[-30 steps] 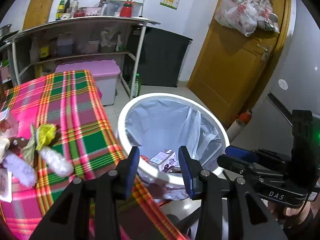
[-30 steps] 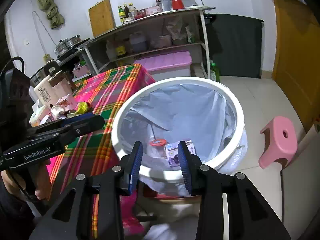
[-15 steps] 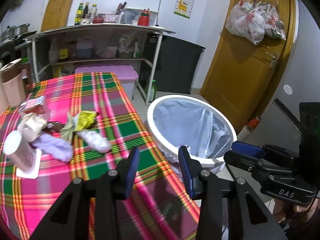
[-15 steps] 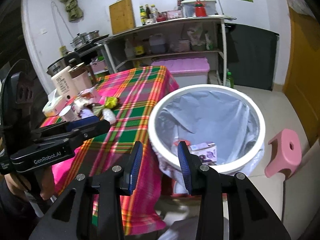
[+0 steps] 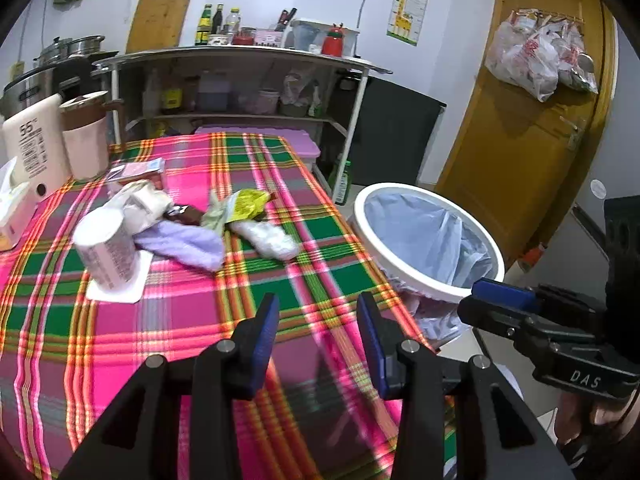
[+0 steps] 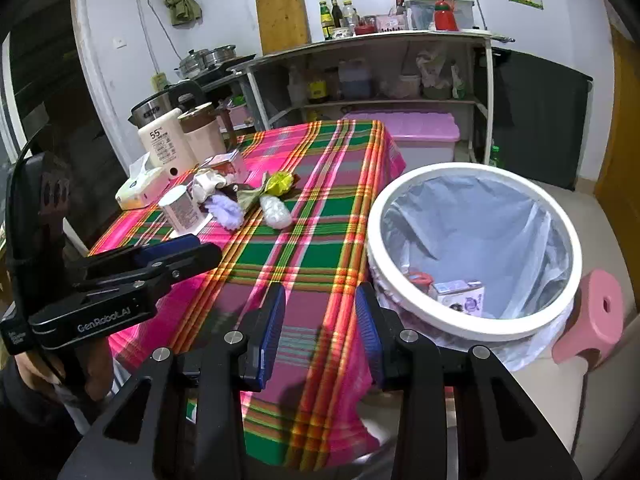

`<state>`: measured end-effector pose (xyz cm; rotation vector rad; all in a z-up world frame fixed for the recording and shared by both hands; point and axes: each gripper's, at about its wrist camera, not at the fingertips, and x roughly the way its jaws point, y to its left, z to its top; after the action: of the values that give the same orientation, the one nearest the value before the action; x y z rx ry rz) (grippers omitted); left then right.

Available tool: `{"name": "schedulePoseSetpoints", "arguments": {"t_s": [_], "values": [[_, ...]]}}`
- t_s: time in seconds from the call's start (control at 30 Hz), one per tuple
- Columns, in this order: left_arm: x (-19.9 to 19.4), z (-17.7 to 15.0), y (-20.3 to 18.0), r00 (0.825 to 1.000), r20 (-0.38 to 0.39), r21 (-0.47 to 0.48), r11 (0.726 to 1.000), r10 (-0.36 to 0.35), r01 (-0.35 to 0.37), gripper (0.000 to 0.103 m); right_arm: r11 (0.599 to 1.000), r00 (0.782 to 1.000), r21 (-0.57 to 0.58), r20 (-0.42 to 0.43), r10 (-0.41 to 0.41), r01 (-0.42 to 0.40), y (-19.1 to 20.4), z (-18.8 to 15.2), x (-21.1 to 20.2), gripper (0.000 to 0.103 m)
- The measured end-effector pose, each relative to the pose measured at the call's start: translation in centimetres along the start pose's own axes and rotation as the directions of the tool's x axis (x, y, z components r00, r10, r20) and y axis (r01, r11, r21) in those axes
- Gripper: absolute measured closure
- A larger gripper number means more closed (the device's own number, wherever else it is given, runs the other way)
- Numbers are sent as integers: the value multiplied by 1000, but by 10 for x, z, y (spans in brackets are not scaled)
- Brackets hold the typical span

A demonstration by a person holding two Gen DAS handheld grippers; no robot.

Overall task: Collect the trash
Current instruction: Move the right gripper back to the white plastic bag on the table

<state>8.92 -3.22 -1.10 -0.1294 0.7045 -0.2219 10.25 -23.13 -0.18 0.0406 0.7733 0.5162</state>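
Plaid-covered surface carries the trash pile at 11 o'clock; bin at 2 o'clock. Left gripper and right gripper are held part-open, empty. Reach-for-next-item step is judged; approach and closure are called for.

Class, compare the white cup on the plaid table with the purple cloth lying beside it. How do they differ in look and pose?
The white cup is rigid and cylindrical with printed text on its side, while the purple cloth is soft and fuzzy with no print. The white cup stands on a white square base, tilted a little; the purple cloth lies crumpled flat on the tablecloth. Both rest in the same litter pile, and neither is held by a gripper.
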Motion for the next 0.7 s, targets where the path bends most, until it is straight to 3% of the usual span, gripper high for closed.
{"name": "schedulePoseSetpoints", "arguments": {"t_s": [0.33,0.7], "values": [[-10,-14,30,998,-3,-49,997,64,-64,60,998,998,-12,-21,56,-56,14,-1,17,65],[-15,-13,72,986,1,-116,979,166,-165,48,992,995,-88,-59,82,-87,36,12,44,62]]}}
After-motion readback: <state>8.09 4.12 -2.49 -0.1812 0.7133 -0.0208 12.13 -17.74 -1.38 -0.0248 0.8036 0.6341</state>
